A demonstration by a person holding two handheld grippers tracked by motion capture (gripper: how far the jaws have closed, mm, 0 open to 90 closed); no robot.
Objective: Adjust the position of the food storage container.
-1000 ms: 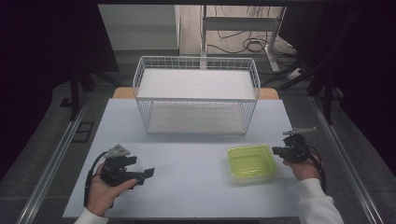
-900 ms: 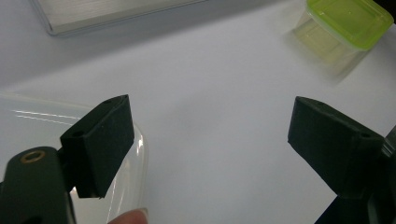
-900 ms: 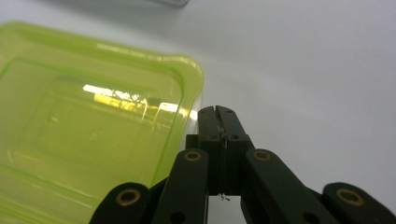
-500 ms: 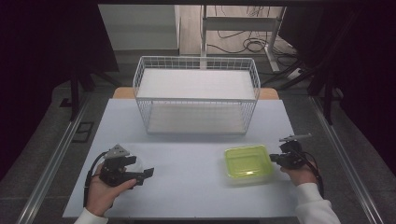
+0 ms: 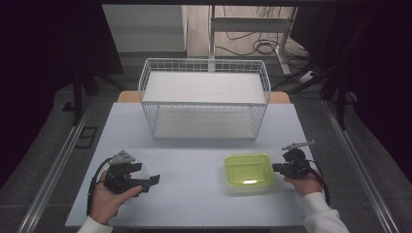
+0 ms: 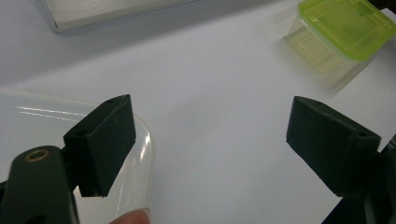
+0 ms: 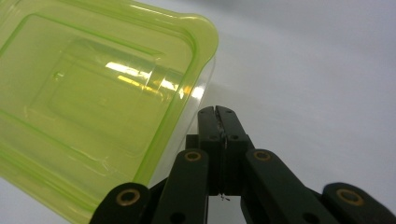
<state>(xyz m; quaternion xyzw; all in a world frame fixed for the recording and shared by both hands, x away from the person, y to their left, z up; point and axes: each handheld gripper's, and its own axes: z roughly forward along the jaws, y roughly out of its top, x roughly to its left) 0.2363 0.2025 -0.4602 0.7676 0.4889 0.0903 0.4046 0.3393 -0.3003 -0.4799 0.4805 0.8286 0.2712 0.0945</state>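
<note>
A clear box with a lime-green lid (image 5: 248, 172) lies on the white table (image 5: 194, 204) at the right front. My right gripper (image 5: 275, 167) is shut with nothing between its jaws. Its tip (image 7: 216, 112) sits right at the box's near corner (image 7: 196, 32), against or just short of the clear side wall. At the left front my left gripper (image 5: 147, 184) is open and empty, and points right toward the green-lidded box (image 6: 348, 28). A clear plastic rim (image 6: 142, 154) curves beside its left pad (image 6: 105, 144).
A white wire basket (image 5: 204, 73) stands at the back middle of the table, its near wall well behind both grippers. Bare tabletop stretches between the two hands. Dark floor, metal rails and cables surround the table.
My right gripper has moved left and toward the person, and the green-lidded box has slid a little to the left with it. The left gripper has stayed put.
</note>
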